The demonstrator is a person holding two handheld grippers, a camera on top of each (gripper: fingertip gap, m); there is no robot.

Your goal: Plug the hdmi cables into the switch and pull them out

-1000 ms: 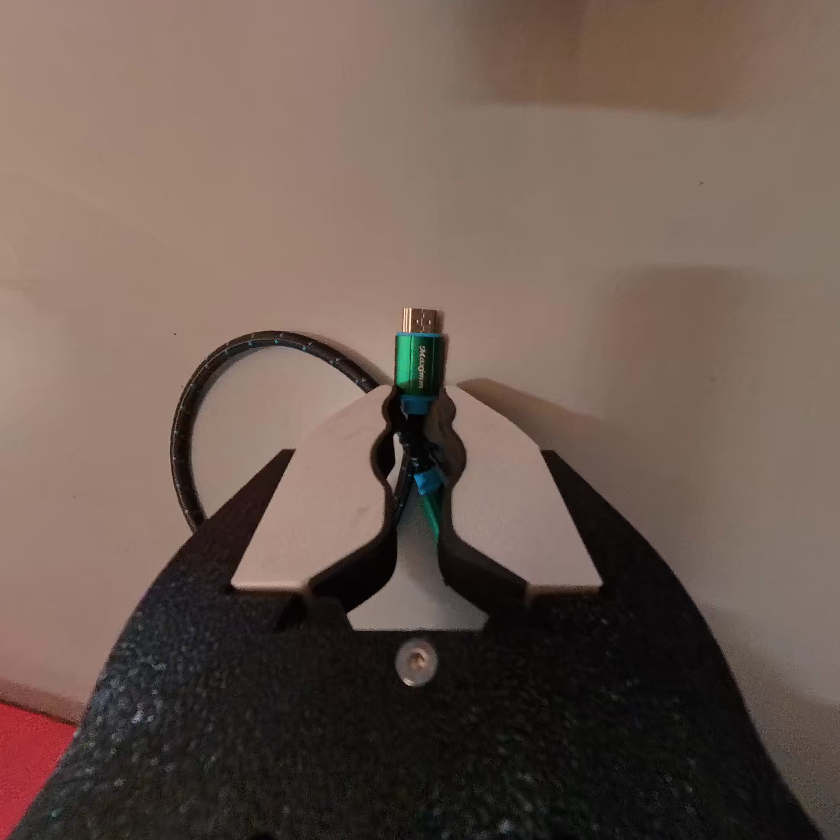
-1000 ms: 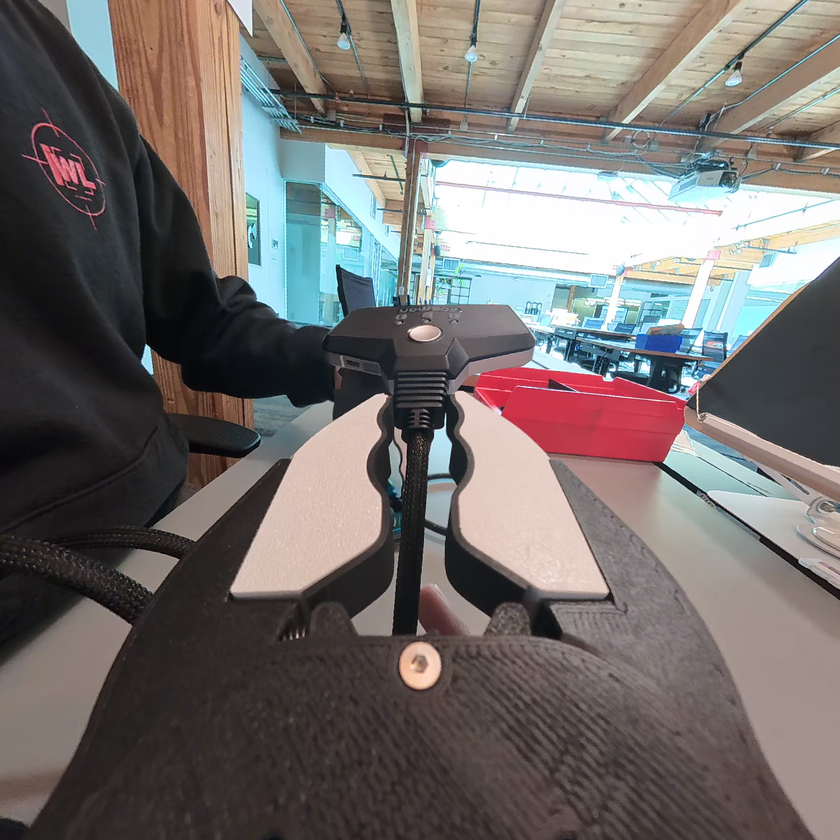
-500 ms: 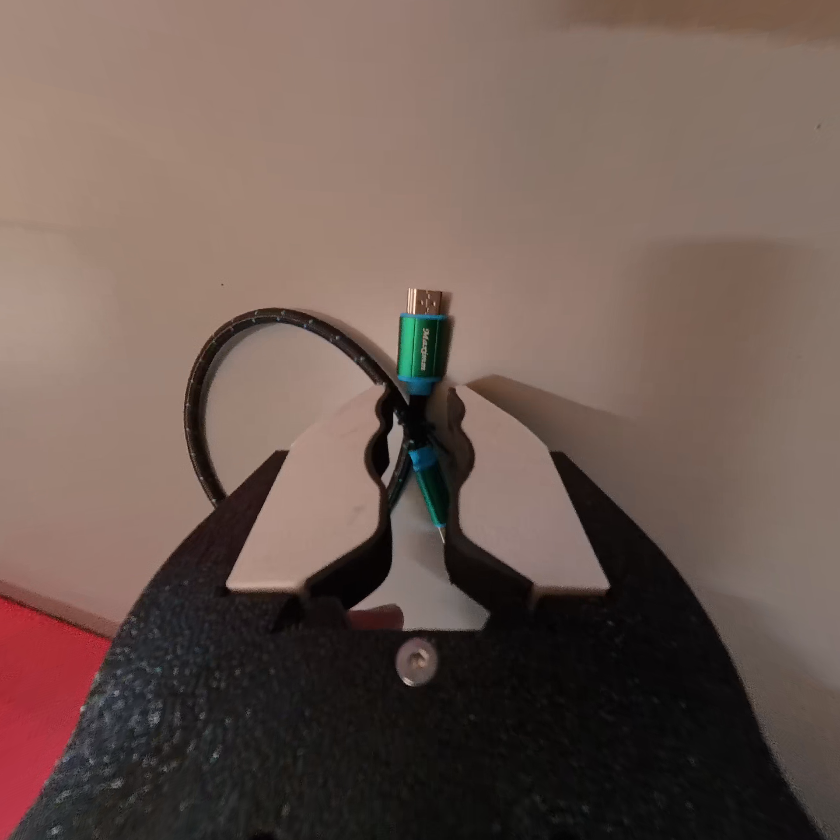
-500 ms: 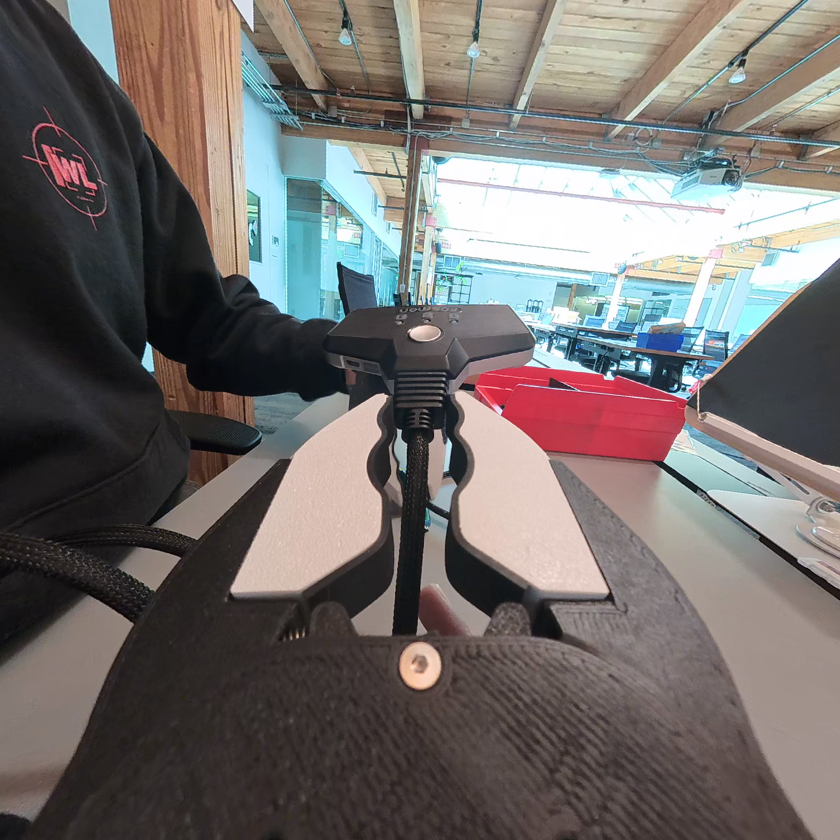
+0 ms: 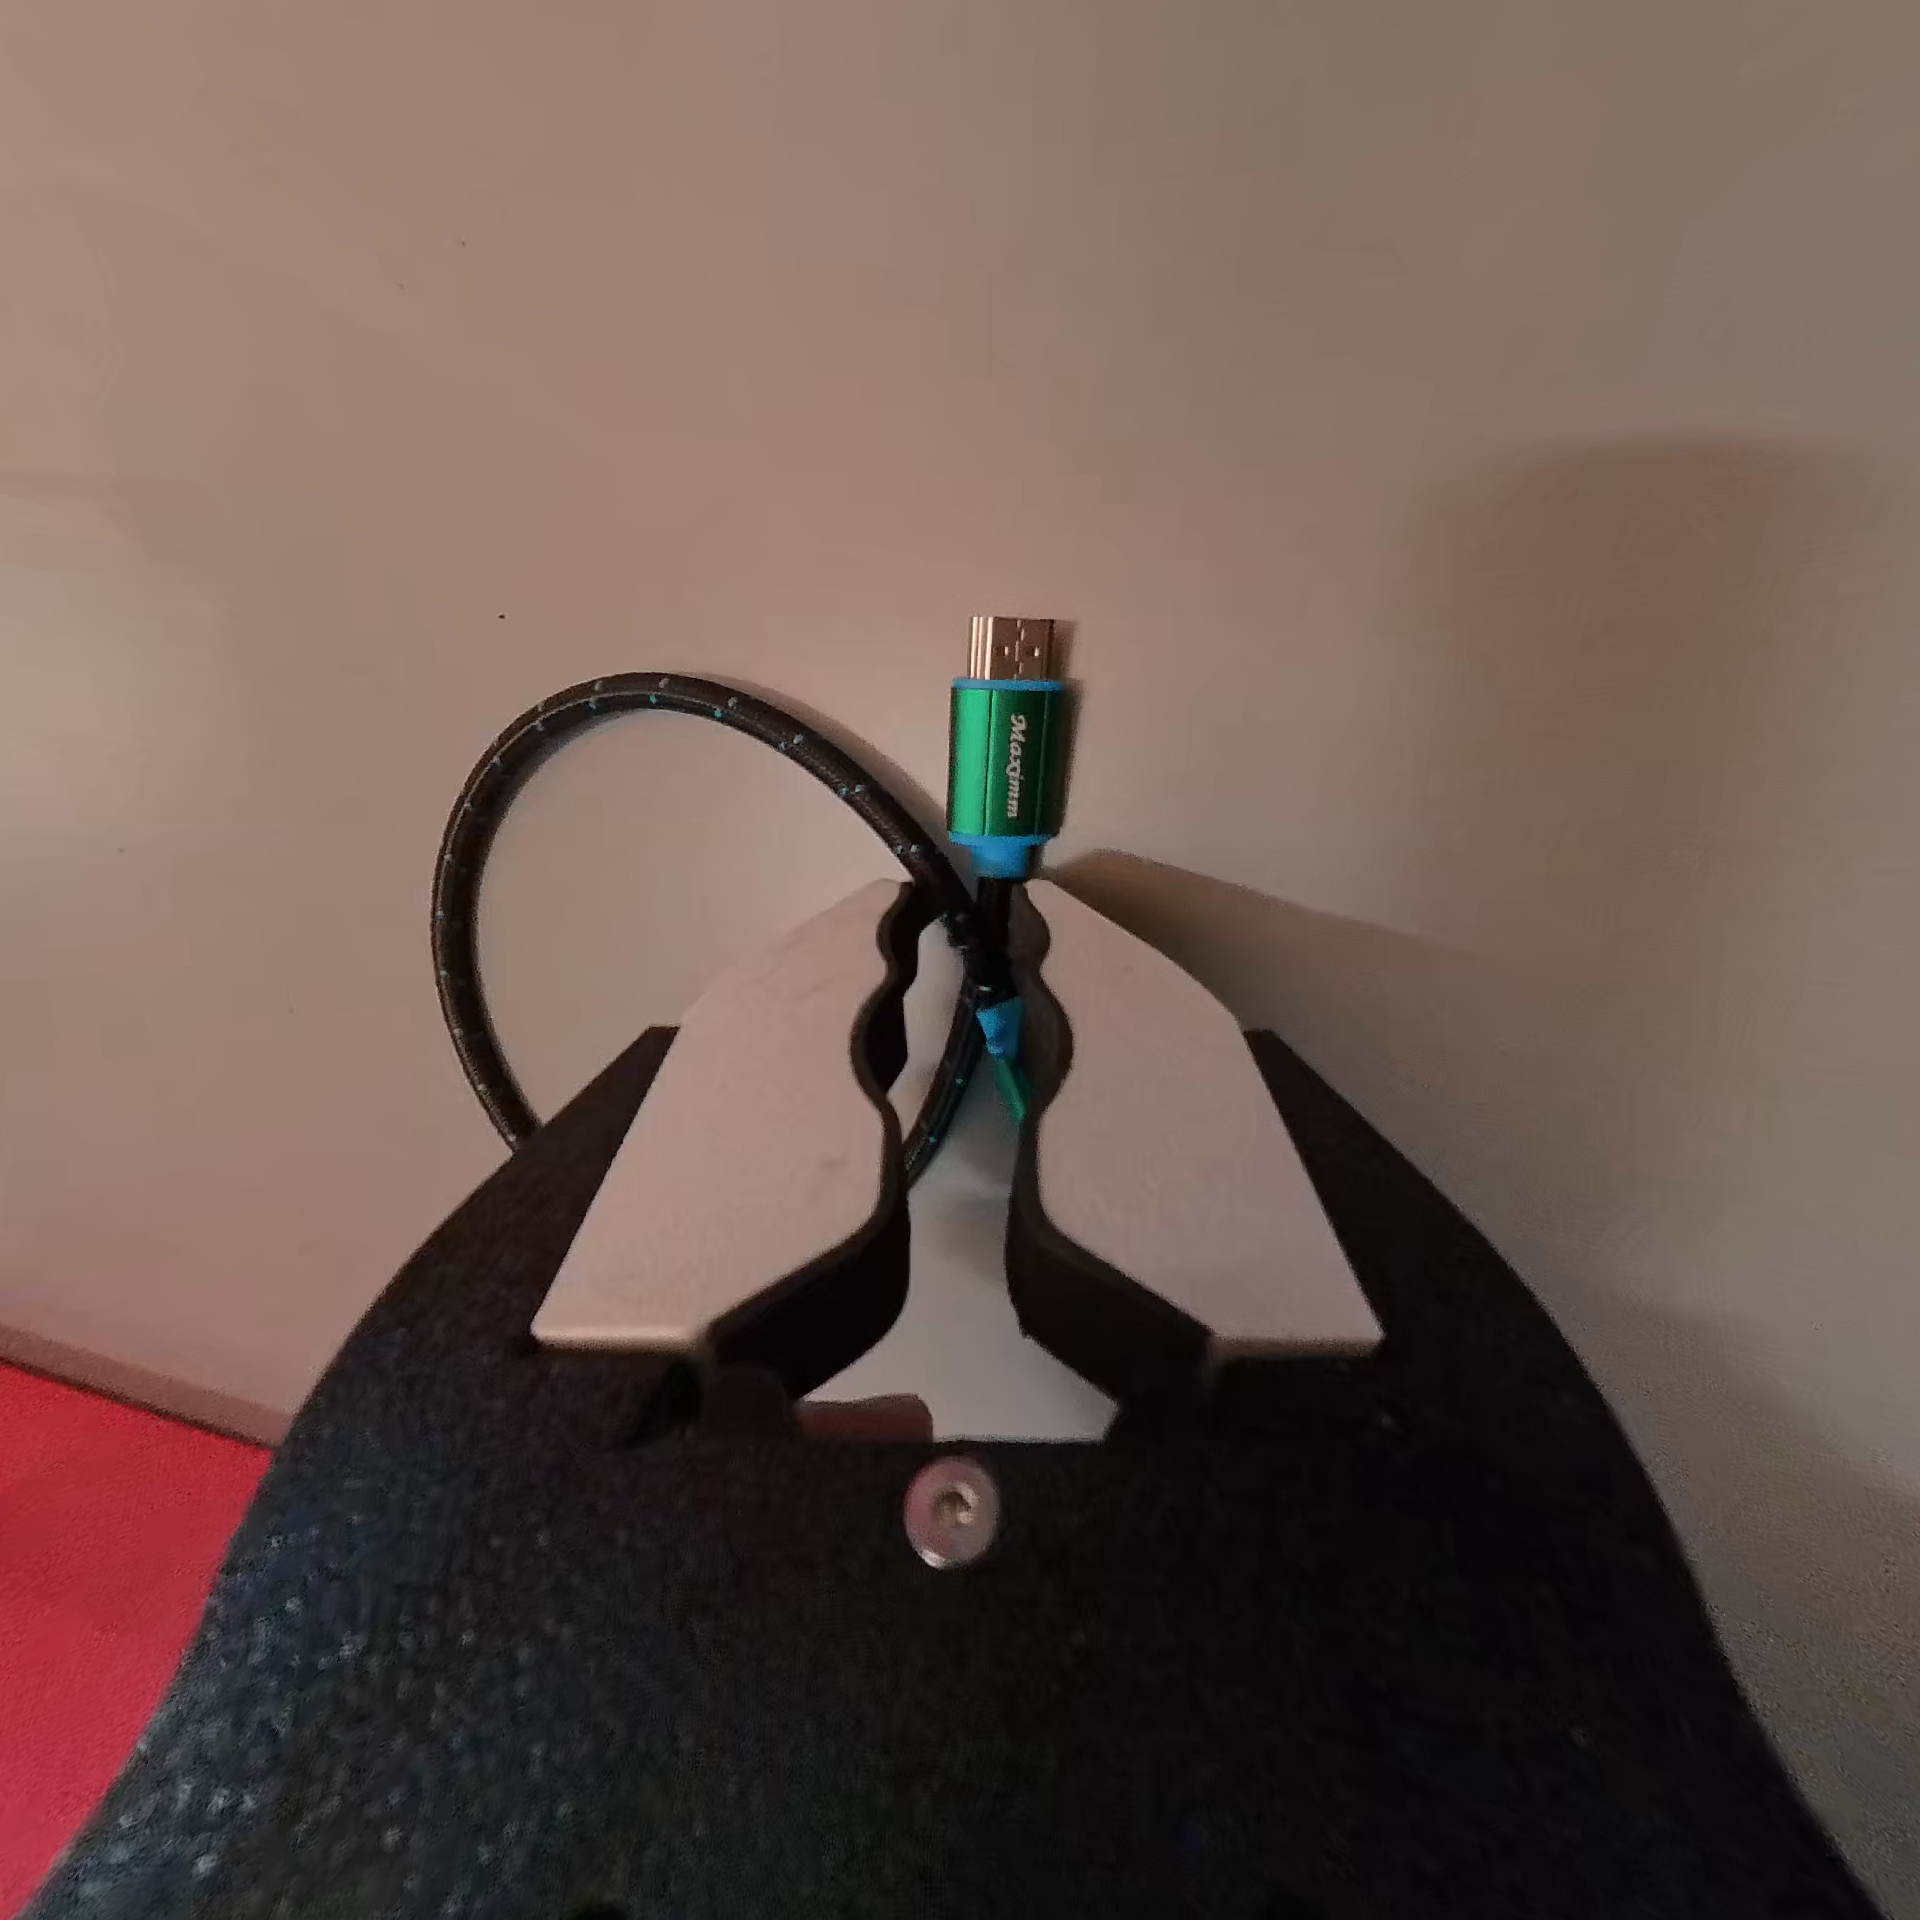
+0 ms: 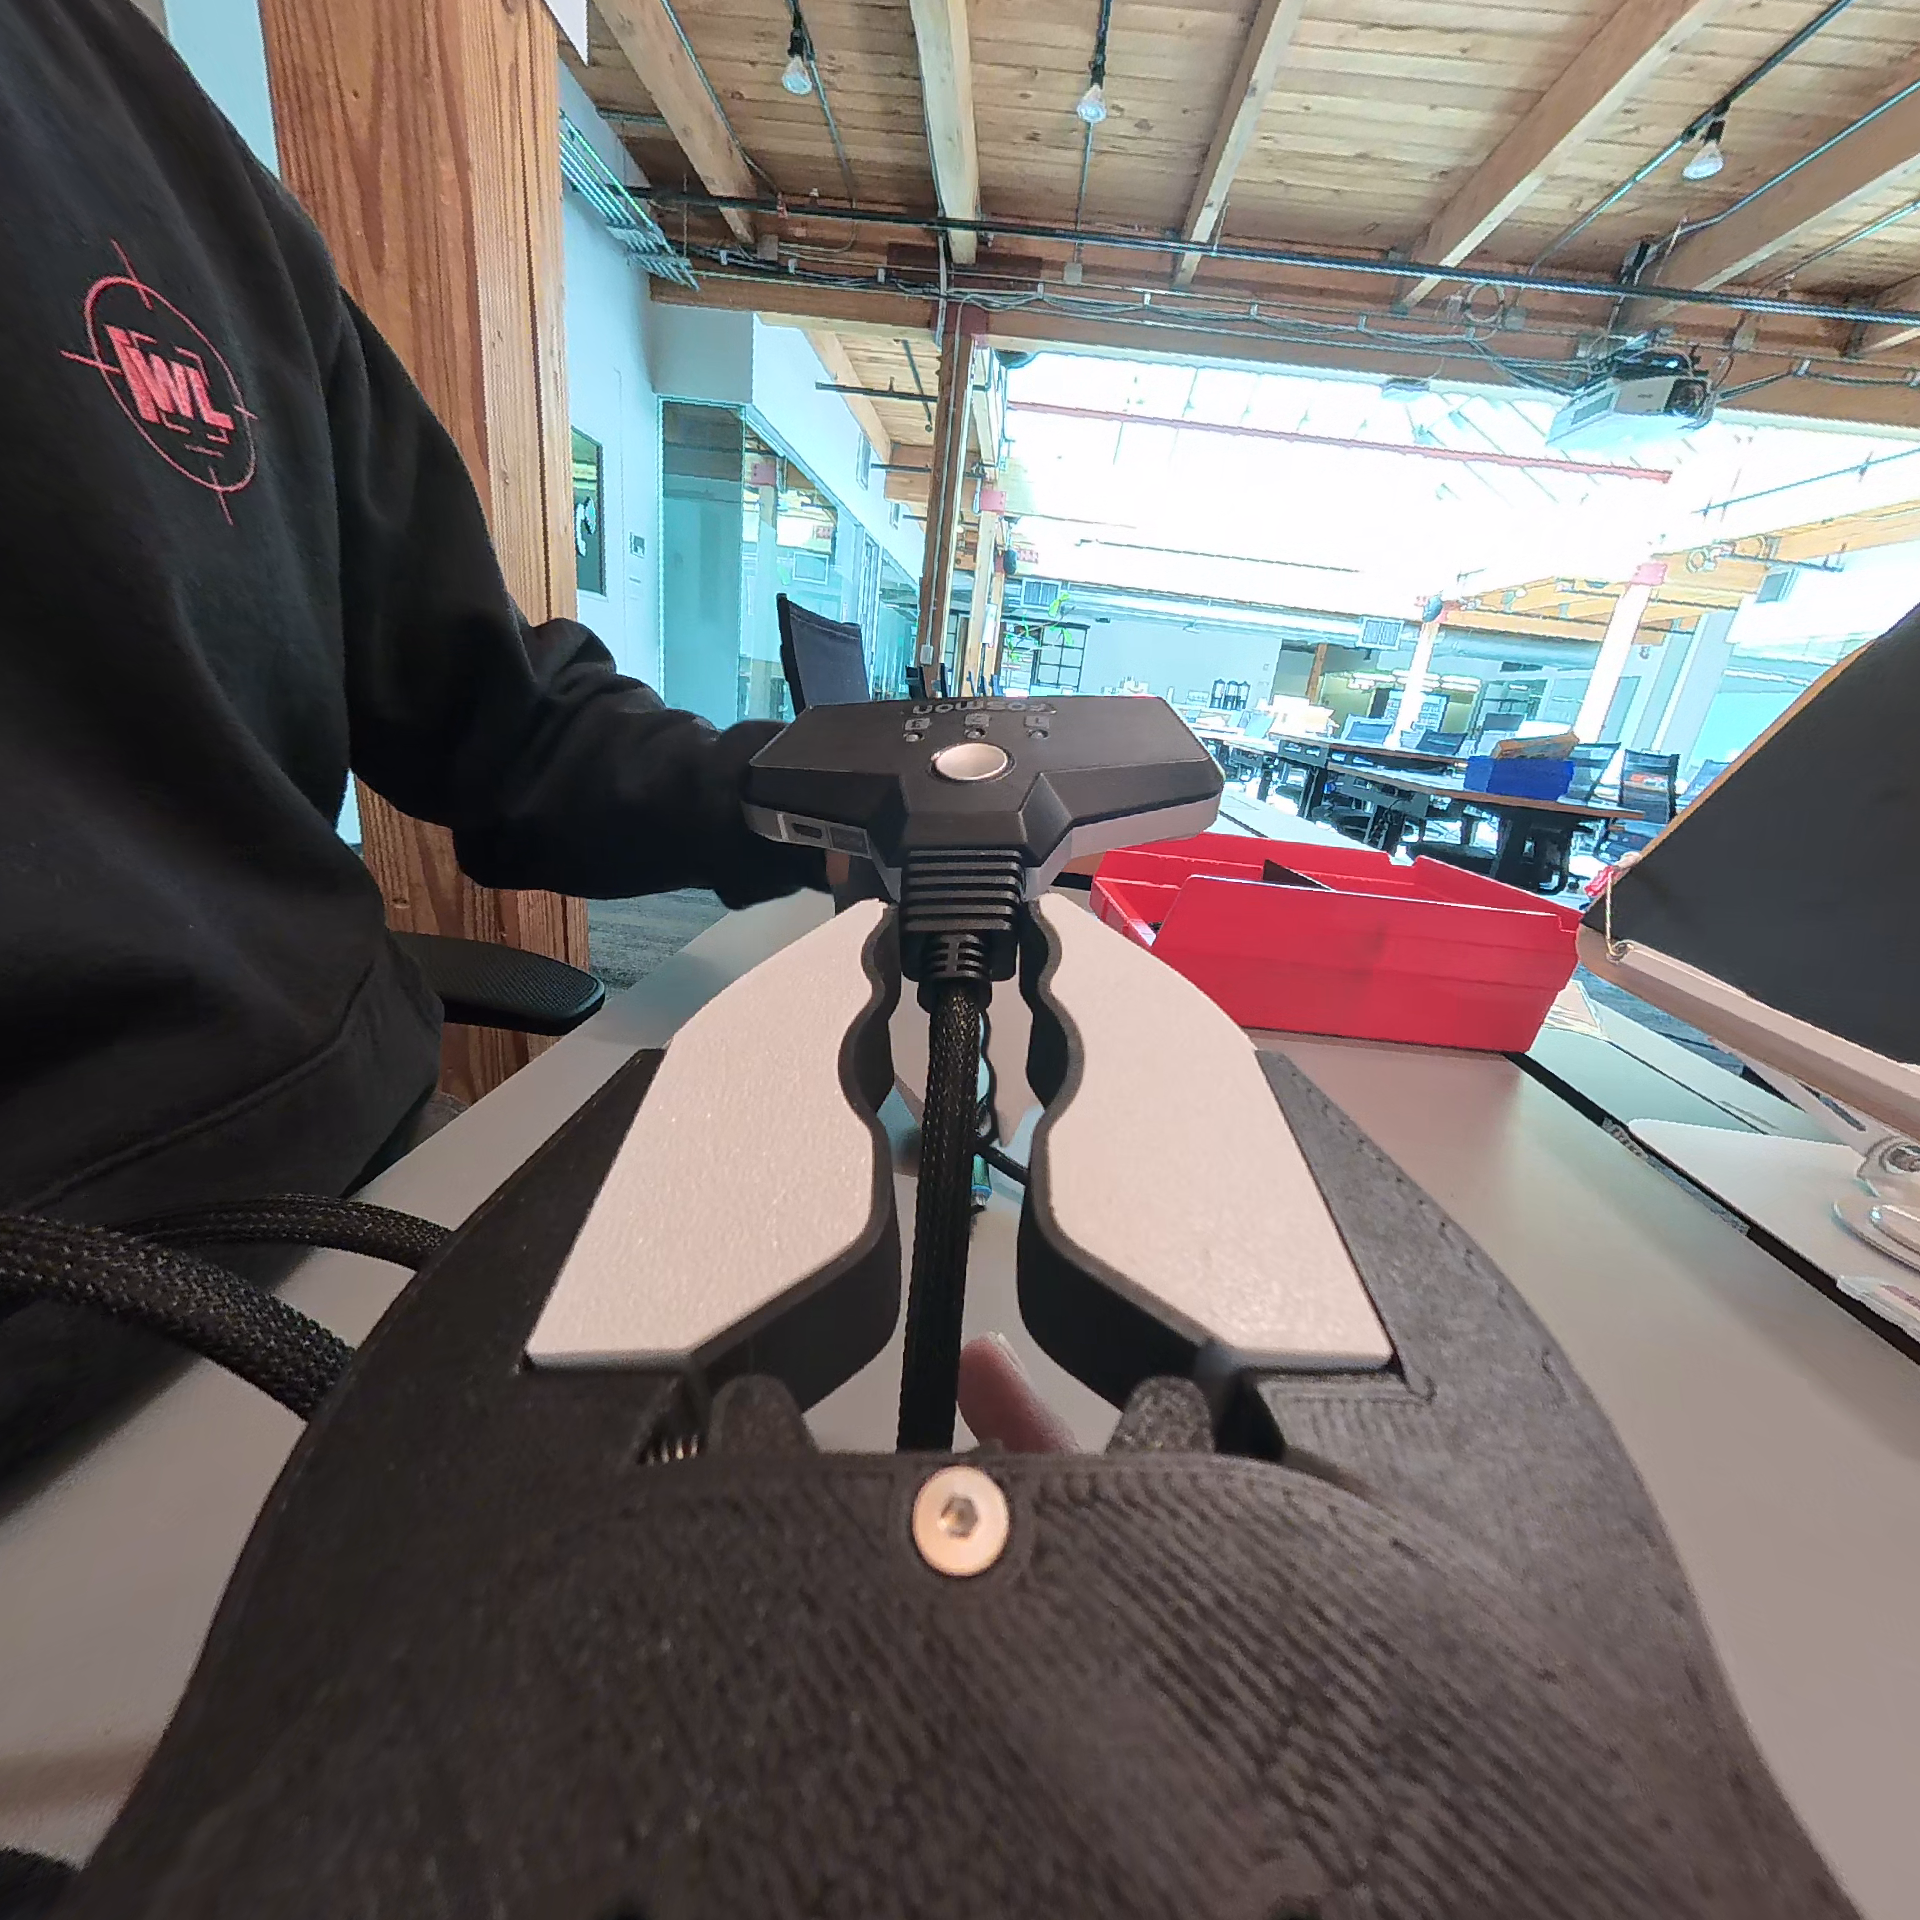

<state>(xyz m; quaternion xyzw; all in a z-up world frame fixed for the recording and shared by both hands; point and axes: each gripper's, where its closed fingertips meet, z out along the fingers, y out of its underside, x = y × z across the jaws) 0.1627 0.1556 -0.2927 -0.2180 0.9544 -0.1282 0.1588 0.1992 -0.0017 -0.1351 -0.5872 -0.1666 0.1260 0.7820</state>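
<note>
Plug (image 5: 1006, 756), green with its metal tip pointing forward, sticks out past your left gripper (image 5: 979, 891), which pinches its braided cable (image 5: 582, 727). Your right gripper (image 6: 958, 914) clamps the black switch (image 6: 982, 774) by its cord collar, above the grey table (image 6: 1621, 1351), near a red bin (image 6: 1351, 940).

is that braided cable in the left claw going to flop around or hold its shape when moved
Probably fairly springy: the cable holds a rounded loop beside the left claw rather than drooping. The green plug stands upright above the grip, so the short end looks stiff. The braid likely grips well, though the loop may swing.
</note>
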